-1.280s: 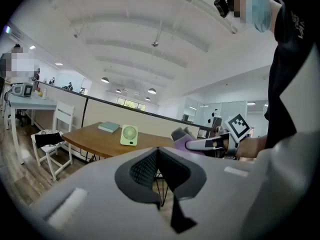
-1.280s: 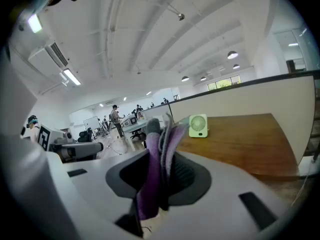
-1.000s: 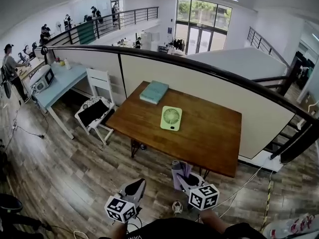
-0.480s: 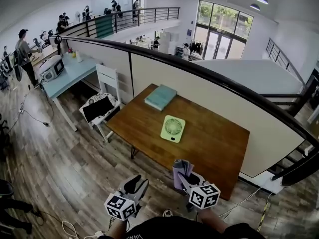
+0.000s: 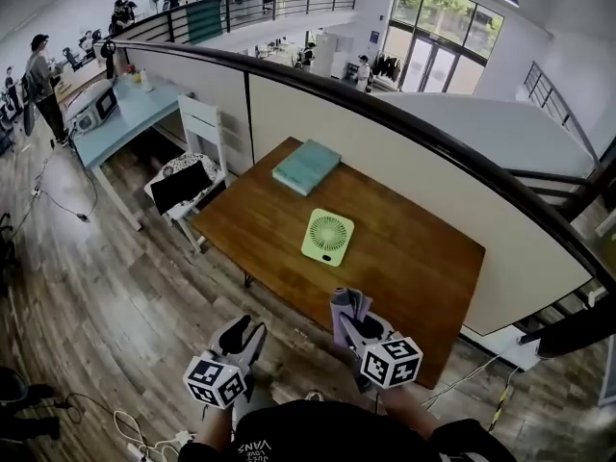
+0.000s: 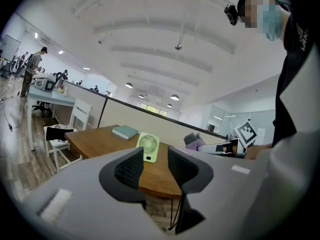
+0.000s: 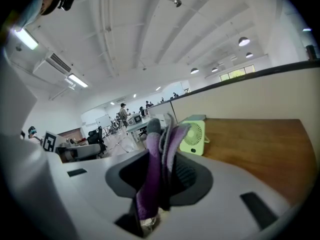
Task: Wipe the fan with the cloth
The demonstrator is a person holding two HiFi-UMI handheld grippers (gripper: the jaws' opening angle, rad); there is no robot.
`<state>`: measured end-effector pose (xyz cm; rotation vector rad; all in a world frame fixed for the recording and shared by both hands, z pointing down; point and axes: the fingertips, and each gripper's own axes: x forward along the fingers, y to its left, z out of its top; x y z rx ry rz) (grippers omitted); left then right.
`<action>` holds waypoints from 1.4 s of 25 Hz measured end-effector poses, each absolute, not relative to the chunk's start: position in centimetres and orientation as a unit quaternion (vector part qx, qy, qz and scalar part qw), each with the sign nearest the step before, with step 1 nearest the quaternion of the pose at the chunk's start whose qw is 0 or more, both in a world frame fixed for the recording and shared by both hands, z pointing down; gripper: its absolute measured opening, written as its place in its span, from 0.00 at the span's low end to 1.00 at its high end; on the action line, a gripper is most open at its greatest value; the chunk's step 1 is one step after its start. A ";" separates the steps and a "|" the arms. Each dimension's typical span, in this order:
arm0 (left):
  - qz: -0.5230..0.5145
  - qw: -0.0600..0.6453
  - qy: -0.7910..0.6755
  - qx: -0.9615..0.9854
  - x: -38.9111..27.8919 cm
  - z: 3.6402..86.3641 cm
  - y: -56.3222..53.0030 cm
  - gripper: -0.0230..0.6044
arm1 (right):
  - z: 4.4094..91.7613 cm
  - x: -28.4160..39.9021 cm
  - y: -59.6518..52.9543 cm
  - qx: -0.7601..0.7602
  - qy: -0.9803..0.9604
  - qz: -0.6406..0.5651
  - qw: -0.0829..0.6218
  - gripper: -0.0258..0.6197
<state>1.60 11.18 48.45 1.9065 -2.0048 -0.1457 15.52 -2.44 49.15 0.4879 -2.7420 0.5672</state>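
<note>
A small pale green fan (image 5: 327,237) stands on the wooden table (image 5: 404,258), near its middle. My right gripper (image 5: 351,318) hovers at the table's near edge, shut on a folded purple and grey cloth (image 5: 347,306) that sticks up from the jaws. In the right gripper view the cloth (image 7: 159,159) fills the gap and the fan (image 7: 193,137) lies just beyond it. My left gripper (image 5: 241,337) hangs over the floor, short of the table's near left side. Its jaws are opening with nothing between them. The left gripper view shows the fan (image 6: 148,148) through the gap.
A teal book (image 5: 306,166) lies at the table's far left corner. A white chair (image 5: 188,176) stands left of the table, with a light blue desk (image 5: 115,114) beyond it. A black-railed partition (image 5: 385,114) runs behind the table. Cables lie on the wooden floor (image 5: 115,287).
Both grippers have come closer to the table's near edge, the cloth still held in the right one. The left gripper's jaws have opened from shut.
</note>
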 end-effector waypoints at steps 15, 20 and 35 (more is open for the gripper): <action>0.022 0.231 -0.533 0.813 -11.0 53.3 1.1 0.28 | 51.8 6.8 -6.4 0.391 -0.879 0.246 0.120 0.21; 0.047 0.244 -0.478 0.842 -13.7 54.6 -0.6 0.28 | 52.3 4.9 -5.8 0.449 -0.848 0.262 0.103 0.21; 0.079 0.242 -0.428 0.867 -14.2 57.6 -8.4 0.28 | 54.6 1.6 -8.9 0.466 -0.836 0.263 0.119 0.21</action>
